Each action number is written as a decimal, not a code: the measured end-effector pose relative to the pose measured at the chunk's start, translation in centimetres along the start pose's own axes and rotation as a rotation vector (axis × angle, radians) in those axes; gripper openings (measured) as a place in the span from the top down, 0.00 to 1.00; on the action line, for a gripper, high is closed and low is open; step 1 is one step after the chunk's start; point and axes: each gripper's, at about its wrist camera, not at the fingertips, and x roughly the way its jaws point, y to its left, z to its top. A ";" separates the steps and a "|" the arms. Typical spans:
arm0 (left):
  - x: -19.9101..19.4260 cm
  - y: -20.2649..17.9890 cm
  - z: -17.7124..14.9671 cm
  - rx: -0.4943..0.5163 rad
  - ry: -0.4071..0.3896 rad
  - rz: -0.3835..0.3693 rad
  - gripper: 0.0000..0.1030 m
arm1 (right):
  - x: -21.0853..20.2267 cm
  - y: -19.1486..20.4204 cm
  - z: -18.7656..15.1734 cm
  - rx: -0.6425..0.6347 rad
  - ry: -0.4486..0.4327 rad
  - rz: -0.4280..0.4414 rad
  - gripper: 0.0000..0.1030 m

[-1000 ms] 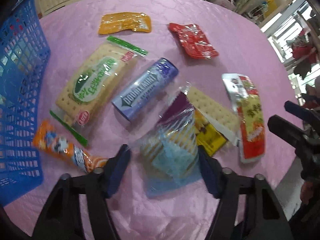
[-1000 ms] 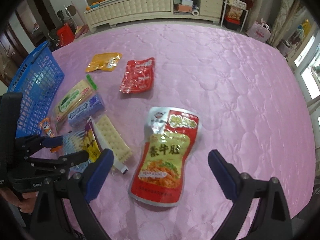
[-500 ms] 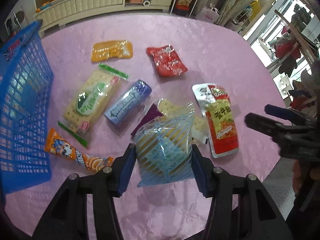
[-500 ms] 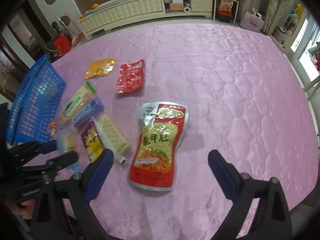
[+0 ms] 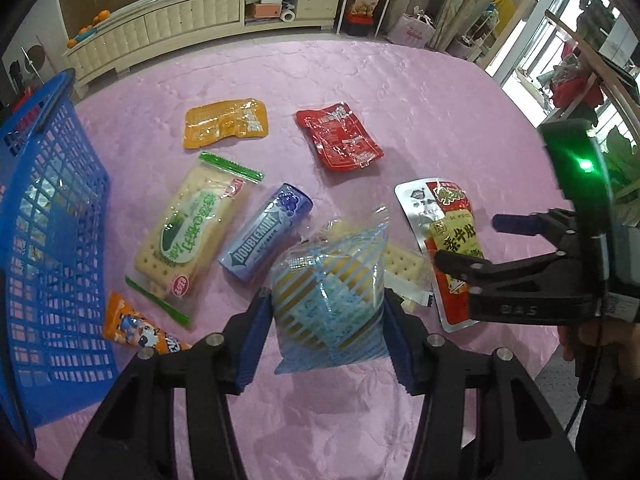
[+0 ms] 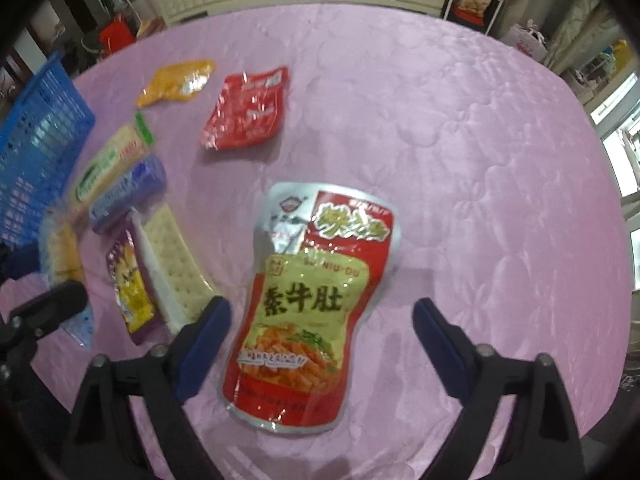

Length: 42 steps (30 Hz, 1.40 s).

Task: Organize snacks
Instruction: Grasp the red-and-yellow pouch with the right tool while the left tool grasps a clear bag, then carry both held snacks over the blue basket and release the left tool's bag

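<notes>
My left gripper (image 5: pixel 328 332) is shut on a clear blue-striped snack bag (image 5: pixel 332 296) and holds it above the pink table (image 5: pixel 420 92). The blue basket (image 5: pixel 44 240) stands to its left. My right gripper (image 6: pixel 320 344) is open, its fingers on either side of a large red and yellow pouch (image 6: pixel 316 280) that lies flat; that pouch also shows in the left wrist view (image 5: pixel 444 240). On the table lie a green cracker pack (image 5: pixel 188 240), a Doublemint tube (image 5: pixel 264 240), an orange pouch (image 5: pixel 224 122), a red pouch (image 5: pixel 340 140) and an orange stick pack (image 5: pixel 136 328).
A plain cracker pack (image 6: pixel 176 264) and a purple and yellow packet (image 6: pixel 130 284) lie left of the large pouch. The table's edge (image 5: pixel 560 344) runs close on the right. A cream cabinet (image 5: pixel 192 16) stands behind the table.
My left gripper closed on the striped bag and lifted it off the table. My right gripper moved down closer over the large red pouch, still open.
</notes>
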 end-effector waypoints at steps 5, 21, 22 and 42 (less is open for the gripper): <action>0.7 0.1 -0.3 -0.002 0.015 -0.003 0.51 | 1.7 -0.1 -0.1 0.010 0.035 -0.011 0.12; -0.8 0.8 -2.0 -0.040 0.005 -0.007 0.51 | 0.8 2.0 -1.7 -0.050 -0.026 0.011 0.57; -1.2 0.8 -2.1 -0.040 0.000 -0.007 0.51 | 0.4 1.9 -2.0 -0.038 -0.026 0.032 0.57; -13.9 1.9 -6.0 -0.029 -0.184 0.029 0.51 | -15.6 8.5 -5.4 -0.137 -0.276 0.131 0.57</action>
